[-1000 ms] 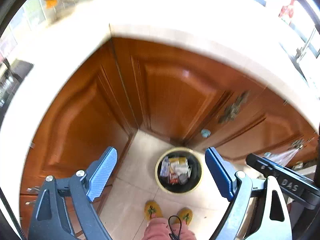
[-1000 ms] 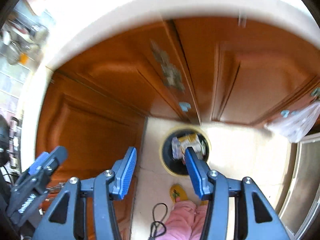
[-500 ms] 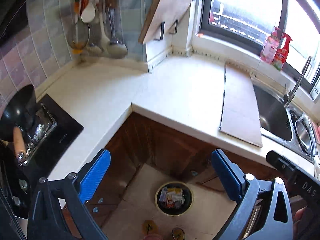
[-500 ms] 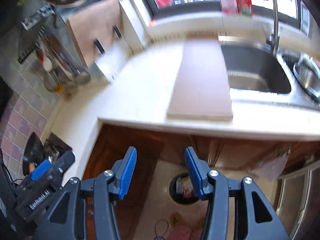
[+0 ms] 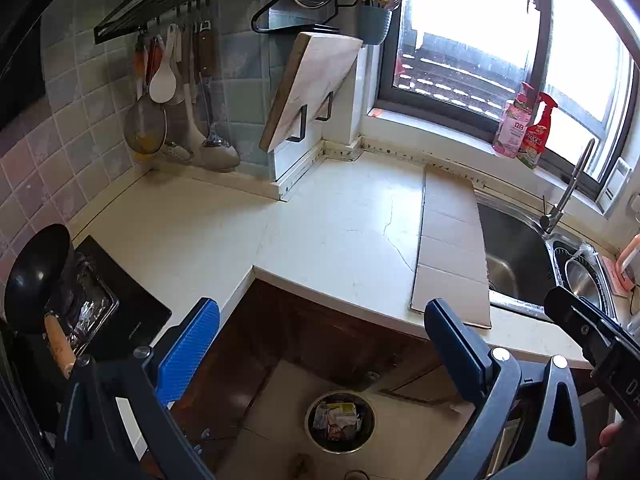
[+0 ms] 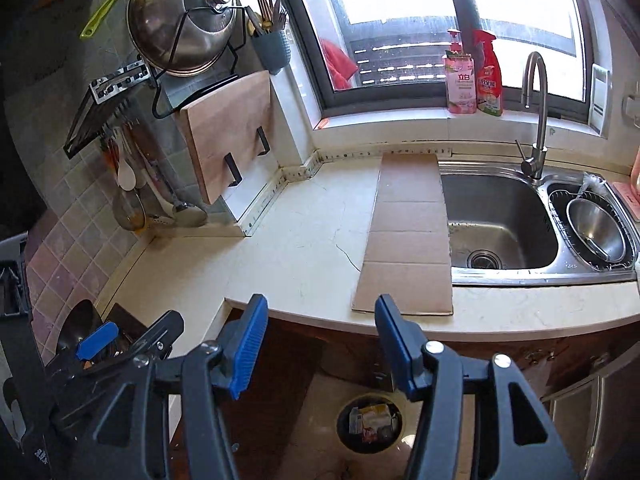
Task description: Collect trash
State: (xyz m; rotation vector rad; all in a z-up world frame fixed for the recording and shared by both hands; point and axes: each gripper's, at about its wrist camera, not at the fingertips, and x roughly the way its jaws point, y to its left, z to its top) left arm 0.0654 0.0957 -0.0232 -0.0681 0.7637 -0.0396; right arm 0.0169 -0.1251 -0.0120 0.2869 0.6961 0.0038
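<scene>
Lifting away from the trash bin (image 5: 340, 421), you now face the surface (image 5: 344, 240); both hand-held grippers, left (image 5: 320, 356) and right (image 6: 320, 344), gape wide and empty, wrappers binned below, so collection looks done.

I see the round black trash bin with a pale rim (image 5: 340, 422) (image 6: 369, 424) standing upright on the tiled floor near the wooden cabinets, holding crumpled wrappers and packets (image 5: 335, 420) (image 6: 370, 420), white, yellow and red, piled inside it.
</scene>
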